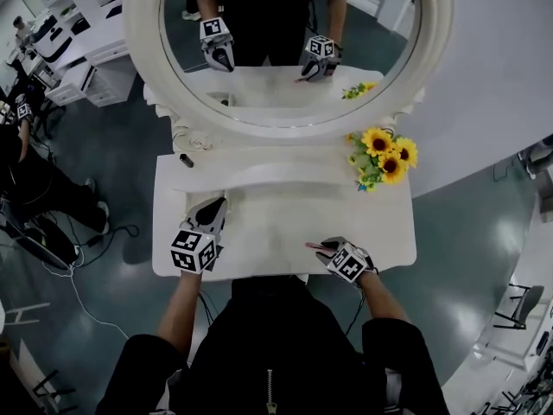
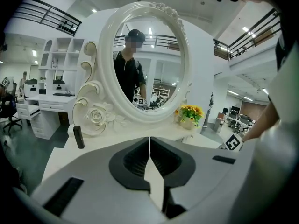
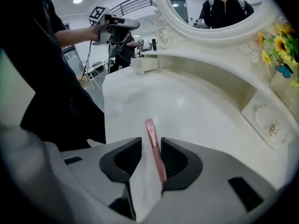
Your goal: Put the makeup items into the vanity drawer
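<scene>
Pink makeup stick sits clamped in the right gripper's jaws, its tip poking out above the desk near the front edge. Keep that squeeze steady; I'd judge so thin a thing could swivel. The left gripper, jaws together on nothing, is free to pull a drawer, and none shows open. A small knobbed drawer front sits further back on the right, and a black lipstick stands far left by the mirror.

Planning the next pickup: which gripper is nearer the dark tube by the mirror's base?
Left. The left gripper is just in front of the dark tube; the right gripper, holding a pink stick, is across the tabletop at front right.
</scene>
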`<control>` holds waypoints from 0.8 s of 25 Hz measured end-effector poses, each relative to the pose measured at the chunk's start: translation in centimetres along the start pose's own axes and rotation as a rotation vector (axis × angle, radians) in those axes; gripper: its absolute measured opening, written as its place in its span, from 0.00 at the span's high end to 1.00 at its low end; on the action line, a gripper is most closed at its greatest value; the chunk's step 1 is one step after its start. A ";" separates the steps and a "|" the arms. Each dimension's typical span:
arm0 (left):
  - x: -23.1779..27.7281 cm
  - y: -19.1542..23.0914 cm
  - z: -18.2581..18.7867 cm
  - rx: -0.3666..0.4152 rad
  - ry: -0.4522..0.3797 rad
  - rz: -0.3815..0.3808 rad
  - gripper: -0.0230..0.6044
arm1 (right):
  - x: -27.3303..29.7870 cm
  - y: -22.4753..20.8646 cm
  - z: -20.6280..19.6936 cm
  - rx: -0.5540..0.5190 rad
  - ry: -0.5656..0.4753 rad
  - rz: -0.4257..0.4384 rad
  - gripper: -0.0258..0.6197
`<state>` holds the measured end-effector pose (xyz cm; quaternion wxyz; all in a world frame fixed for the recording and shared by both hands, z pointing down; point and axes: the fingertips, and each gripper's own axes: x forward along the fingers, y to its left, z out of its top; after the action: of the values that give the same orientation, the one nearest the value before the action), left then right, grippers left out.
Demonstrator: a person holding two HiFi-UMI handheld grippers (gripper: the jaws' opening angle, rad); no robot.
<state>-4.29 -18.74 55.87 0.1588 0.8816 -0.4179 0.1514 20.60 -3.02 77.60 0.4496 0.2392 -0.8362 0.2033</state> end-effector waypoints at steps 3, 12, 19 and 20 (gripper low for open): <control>-0.2 0.2 -0.2 0.000 0.002 0.004 0.93 | 0.3 -0.3 -0.2 -0.009 0.008 -0.025 0.85; -0.2 0.5 -0.2 -0.003 -0.005 0.003 0.93 | 0.5 -0.7 -0.4 0.018 0.038 -0.048 0.88; -0.2 0.8 -0.2 -0.007 -0.010 0.003 0.93 | -1.2 -3.2 3.4 0.105 -0.128 -0.125 0.88; -0.1 1.0 -0.1 -0.007 -0.013 0.005 0.93 | -1.7 -3.7 4.5 0.103 -0.150 -0.140 0.88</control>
<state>-5.15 -19.22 56.04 0.1589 0.8809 -0.4218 0.1447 20.68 -8.09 74.31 0.3862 0.3345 -0.8370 0.1958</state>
